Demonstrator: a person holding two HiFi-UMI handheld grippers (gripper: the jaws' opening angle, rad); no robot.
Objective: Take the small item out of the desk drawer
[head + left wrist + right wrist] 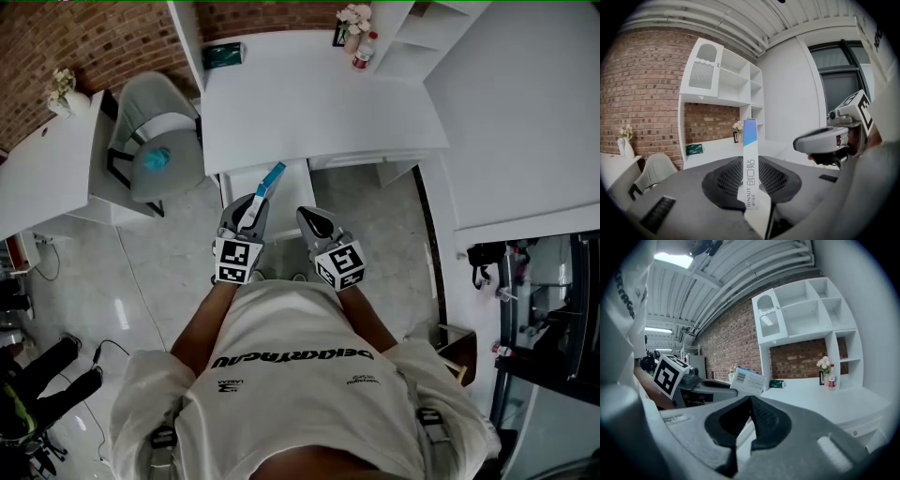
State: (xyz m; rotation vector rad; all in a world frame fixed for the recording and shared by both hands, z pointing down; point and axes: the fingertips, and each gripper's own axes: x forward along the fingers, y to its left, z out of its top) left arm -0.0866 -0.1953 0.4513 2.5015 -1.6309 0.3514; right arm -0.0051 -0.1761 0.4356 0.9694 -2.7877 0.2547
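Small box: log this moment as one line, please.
left gripper: shut on small box | right gripper: shut, empty | small box: held over open drawer

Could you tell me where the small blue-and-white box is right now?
Head view, centre: the box is clamped in the left gripper, over the open drawer.

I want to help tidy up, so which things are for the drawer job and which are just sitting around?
For the job:
small blue-and-white box, held by the left gripper
desk drawer
white desk

Just lying about:
green box, flowers and bottle on the desk
grey chair
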